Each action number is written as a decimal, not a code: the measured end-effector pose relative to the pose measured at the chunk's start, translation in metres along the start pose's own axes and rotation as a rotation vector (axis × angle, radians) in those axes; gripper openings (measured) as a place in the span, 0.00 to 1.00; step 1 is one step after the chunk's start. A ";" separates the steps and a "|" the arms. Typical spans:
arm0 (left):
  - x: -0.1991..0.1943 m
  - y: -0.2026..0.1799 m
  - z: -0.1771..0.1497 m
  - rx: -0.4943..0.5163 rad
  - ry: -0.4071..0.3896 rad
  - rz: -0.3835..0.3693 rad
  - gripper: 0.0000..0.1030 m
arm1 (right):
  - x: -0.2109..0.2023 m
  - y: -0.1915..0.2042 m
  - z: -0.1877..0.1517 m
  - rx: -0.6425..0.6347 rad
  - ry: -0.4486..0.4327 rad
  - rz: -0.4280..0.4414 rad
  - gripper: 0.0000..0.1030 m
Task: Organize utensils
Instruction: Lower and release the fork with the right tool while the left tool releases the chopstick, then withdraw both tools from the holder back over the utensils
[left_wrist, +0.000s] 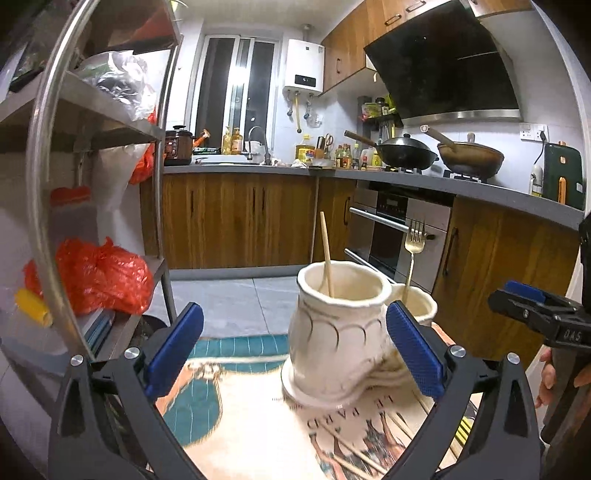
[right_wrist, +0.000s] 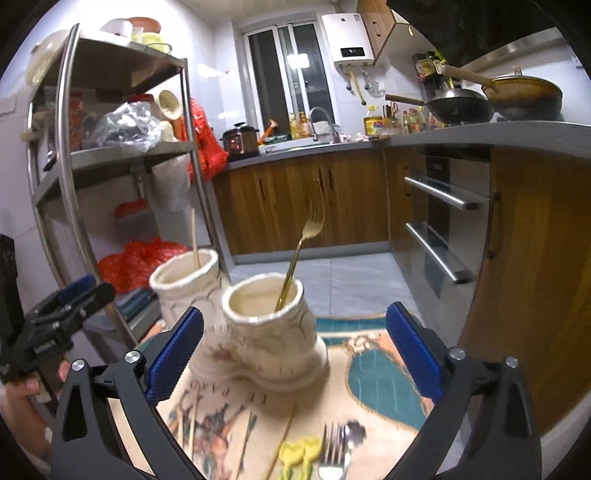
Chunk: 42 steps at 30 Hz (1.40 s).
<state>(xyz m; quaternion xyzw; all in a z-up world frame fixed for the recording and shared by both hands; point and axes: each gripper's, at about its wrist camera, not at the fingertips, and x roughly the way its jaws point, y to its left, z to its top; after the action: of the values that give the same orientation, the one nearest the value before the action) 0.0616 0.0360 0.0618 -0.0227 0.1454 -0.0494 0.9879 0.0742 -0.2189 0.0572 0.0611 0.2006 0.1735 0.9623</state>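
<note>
A printed tablecloth (right_wrist: 369, 354) carries the ceramic holder (right_wrist: 266, 332), forks (right_wrist: 332, 454) and chopsticks (left_wrist: 354, 450).

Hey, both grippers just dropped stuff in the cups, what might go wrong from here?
1. The gold fork leans steeply in its cream cup; a bump may tip it out.
2. The cup holder sits near the table's far edge.
3. The left gripper, open, sits close to the holder and may knock it.

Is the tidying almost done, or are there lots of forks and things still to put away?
Only started. Done: one chopstick stands in a cream holder, a gold fork in the other holder. In hand: nothing; both hand-held grippers are open and empty. Left: a silver fork, spoon and chopsticks on the mat.
</note>
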 end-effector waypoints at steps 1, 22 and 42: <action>-0.006 0.000 -0.003 -0.006 -0.004 0.004 0.95 | -0.003 0.000 -0.003 -0.002 -0.002 -0.002 0.95; -0.034 -0.018 -0.065 -0.052 0.151 -0.034 0.95 | -0.046 -0.038 -0.074 0.004 0.158 -0.111 0.95; -0.002 -0.063 -0.118 0.026 0.460 0.129 0.81 | -0.046 -0.032 -0.092 -0.034 0.214 -0.086 0.95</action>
<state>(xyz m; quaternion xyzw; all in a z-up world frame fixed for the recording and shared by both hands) 0.0196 -0.0300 -0.0470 0.0114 0.3671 0.0080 0.9301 0.0071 -0.2611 -0.0165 0.0171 0.3016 0.1412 0.9428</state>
